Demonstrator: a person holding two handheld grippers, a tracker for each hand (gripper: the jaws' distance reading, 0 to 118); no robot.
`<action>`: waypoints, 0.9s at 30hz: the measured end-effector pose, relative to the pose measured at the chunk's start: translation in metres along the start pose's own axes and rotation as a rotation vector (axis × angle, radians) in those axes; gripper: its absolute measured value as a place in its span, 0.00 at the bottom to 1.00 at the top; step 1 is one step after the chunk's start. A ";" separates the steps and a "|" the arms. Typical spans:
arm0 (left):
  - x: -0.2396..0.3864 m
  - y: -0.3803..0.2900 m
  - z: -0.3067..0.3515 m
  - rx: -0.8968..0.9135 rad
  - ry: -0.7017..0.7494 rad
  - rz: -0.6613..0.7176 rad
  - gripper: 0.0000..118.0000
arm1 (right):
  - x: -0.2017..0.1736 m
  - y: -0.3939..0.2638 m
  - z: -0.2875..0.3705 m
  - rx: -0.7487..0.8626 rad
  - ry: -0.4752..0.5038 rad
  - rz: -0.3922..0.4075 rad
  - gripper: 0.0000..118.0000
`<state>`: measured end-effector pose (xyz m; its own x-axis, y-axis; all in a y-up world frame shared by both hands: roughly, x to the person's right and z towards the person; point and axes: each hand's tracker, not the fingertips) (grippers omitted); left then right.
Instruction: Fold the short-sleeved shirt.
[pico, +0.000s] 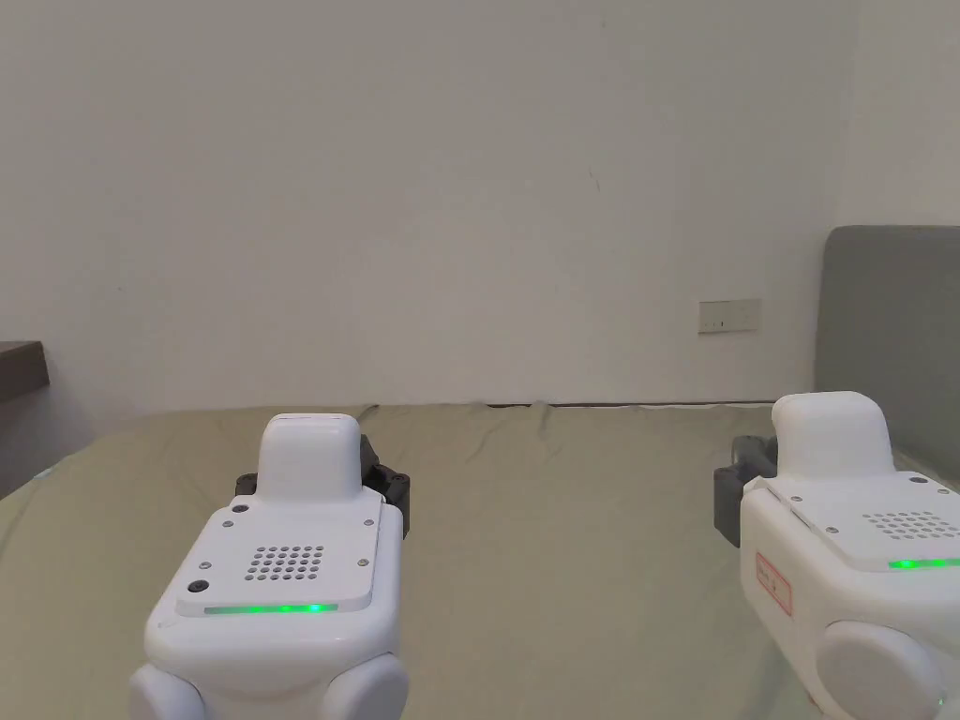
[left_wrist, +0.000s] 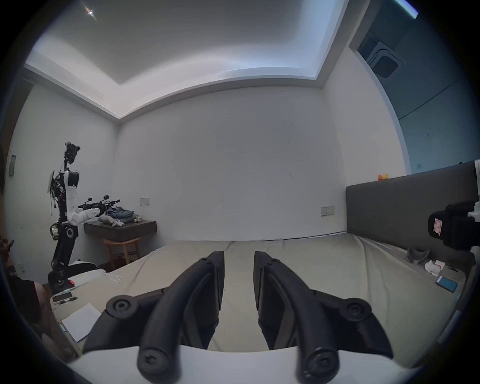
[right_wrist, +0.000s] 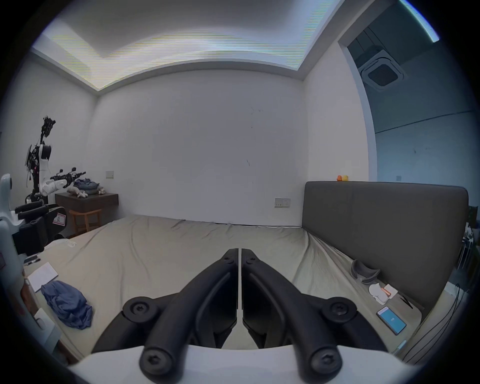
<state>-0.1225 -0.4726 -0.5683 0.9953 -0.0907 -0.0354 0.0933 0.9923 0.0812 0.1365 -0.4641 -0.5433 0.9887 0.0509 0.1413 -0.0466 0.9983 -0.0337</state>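
A crumpled blue shirt (right_wrist: 68, 304) lies in a heap near the left edge of the olive-green bed (right_wrist: 161, 254), low and left in the right gripper view. My left gripper (left_wrist: 239, 262) hovers over the bed with its jaws a little apart and nothing between them. My right gripper (right_wrist: 239, 253) is shut with nothing held, its jaws meeting over bare sheet, well right of the shirt. In the head view both white gripper bodies are held up over the bed, the left gripper (pico: 314, 469) at lower left and the right gripper (pico: 830, 450) at lower right.
A grey headboard (right_wrist: 384, 223) runs along the bed's right side, with a phone (right_wrist: 391, 320), a grey curved object (right_wrist: 363, 271) and small white items beside it. Papers (right_wrist: 42, 276) lie at the bed's left edge. A robot (left_wrist: 65, 215) stands by a dark side table (left_wrist: 122, 232) at the left wall.
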 end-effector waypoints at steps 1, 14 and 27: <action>-0.004 0.001 -0.001 0.004 -0.010 0.003 0.22 | -0.002 0.001 0.001 0.001 -0.001 0.001 0.04; -0.018 -0.005 -0.004 -0.072 0.032 0.074 0.22 | 0.002 0.003 0.001 -0.002 -0.027 0.004 0.04; -0.012 0.001 -0.002 -0.085 -0.027 0.046 1.00 | 0.007 0.016 -0.011 -0.064 -0.006 -0.025 1.00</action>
<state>-0.1344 -0.4703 -0.5696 0.9989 -0.0460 -0.0063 0.0460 0.9989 -0.0027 0.1445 -0.4486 -0.5541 0.9886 0.0264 0.1485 -0.0126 0.9955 -0.0935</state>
